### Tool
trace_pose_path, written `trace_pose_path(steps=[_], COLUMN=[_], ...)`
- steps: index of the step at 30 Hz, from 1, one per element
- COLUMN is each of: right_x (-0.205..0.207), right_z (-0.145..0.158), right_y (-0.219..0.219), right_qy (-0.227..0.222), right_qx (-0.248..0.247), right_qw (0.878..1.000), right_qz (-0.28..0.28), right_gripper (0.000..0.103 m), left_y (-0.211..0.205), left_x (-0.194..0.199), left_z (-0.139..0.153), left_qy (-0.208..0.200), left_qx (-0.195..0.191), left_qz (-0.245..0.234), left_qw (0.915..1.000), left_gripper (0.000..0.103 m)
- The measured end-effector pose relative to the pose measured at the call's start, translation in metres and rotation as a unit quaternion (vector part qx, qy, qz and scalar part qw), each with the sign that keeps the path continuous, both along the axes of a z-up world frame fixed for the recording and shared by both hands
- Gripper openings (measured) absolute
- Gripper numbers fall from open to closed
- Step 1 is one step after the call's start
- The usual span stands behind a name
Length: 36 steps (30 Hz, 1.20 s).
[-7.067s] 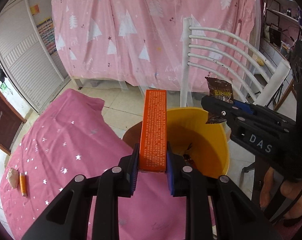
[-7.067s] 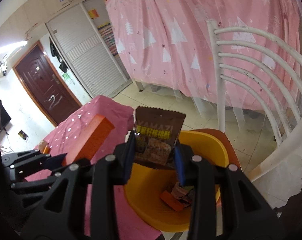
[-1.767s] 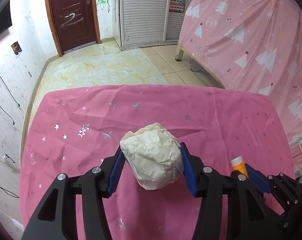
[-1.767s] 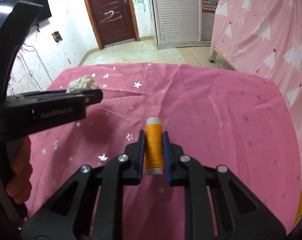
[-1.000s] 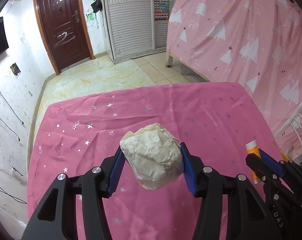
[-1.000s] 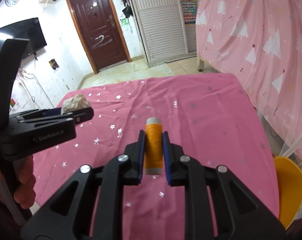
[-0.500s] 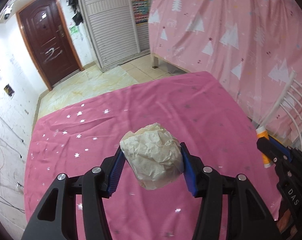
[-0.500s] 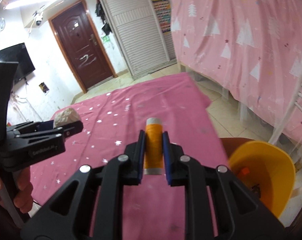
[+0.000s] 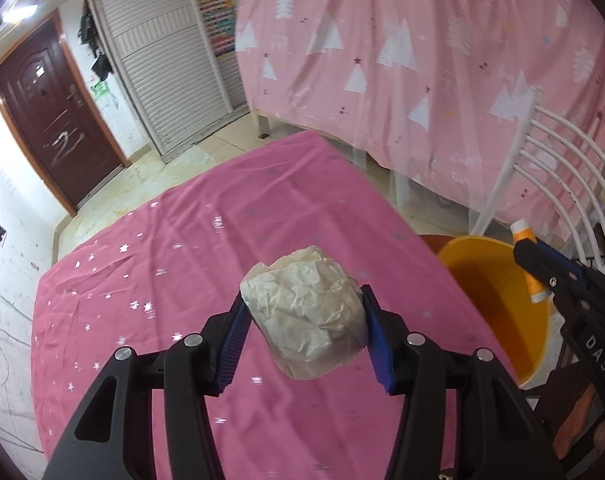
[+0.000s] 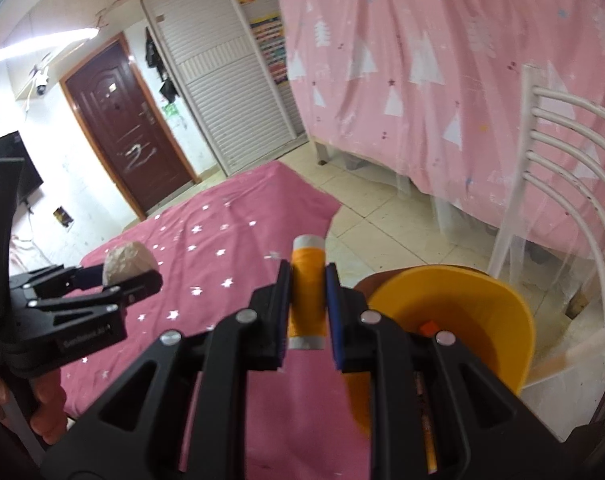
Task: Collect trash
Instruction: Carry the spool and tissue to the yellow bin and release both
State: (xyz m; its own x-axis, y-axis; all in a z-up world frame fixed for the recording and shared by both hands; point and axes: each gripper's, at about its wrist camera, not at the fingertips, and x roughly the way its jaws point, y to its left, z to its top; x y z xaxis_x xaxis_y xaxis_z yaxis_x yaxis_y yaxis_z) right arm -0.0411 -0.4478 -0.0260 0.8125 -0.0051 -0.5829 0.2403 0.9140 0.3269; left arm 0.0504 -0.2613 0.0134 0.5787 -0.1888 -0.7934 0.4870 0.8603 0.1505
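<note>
My left gripper [image 9: 302,334] is shut on a crumpled white paper ball [image 9: 304,312] and holds it above the pink star cloth [image 9: 190,240]. My right gripper [image 10: 307,316] is shut on an orange thread spool [image 10: 306,288] with grey ends. The spool also shows in the left wrist view [image 9: 528,256], above the yellow bin [image 9: 498,292]. In the right wrist view the yellow bin [image 10: 462,320] stands right of the gripper, with trash inside. The left gripper with the paper ball [image 10: 128,266] shows at left.
A white slatted chair [image 10: 562,184] stands behind the bin. A pink tree-print sheet [image 10: 442,60] hangs at the back. A brown door [image 10: 122,128] and a white shutter [image 10: 230,92] are beyond the table, with tiled floor [image 10: 374,196] between.
Both grippers have swung right with their loads, from over the middle of the cloth toward its right edge. The yellow bin and white chair have come into view.
</note>
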Motion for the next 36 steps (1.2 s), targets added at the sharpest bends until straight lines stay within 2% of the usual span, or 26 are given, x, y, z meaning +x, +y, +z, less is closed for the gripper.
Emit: trace_pose_path(steps=[7, 20, 23, 27, 36], right_x=[-0.023, -0.04, -0.044, -0.046, -0.043], right_z=[-0.009, -0.025, -0.027, -0.031, -0.039], right_y=[-0.034, -0.078, -0.089, -0.097, -0.103], right_qy=[-0.003, -0.001, -0.002, 0.0, 0.007], right_qx=[0.011, 0.033, 0.041, 0.048, 0.059], right_qw=[0.999, 0.997, 0.996, 0.995, 0.994], right_qz=[-0.031, -0.07, -0.078, -0.084, -0.089], right_gripper=[0.016, 0.016, 0.016, 0.016, 0.016], left_y=[-0.035, -0.092, -0.105, -0.116, -0.129], left_x=[-0.018, -0.045, -0.051, -0.059, -0.065], left_z=[-0.008, -0.019, -0.02, -0.022, -0.034], left_qy=[0.004, 0.01, 0.025, 0.047, 0.057], left_qx=[0.014, 0.029, 0.004, -0.038, -0.05], left_qz=[-0.03, -0.082, -0.111, -0.158, -0.188], left_qw=[0.9994, 0.9961, 0.9935, 0.9856, 0.9793], left_gripper=[0.048, 0.048, 0.048, 0.048, 0.048])
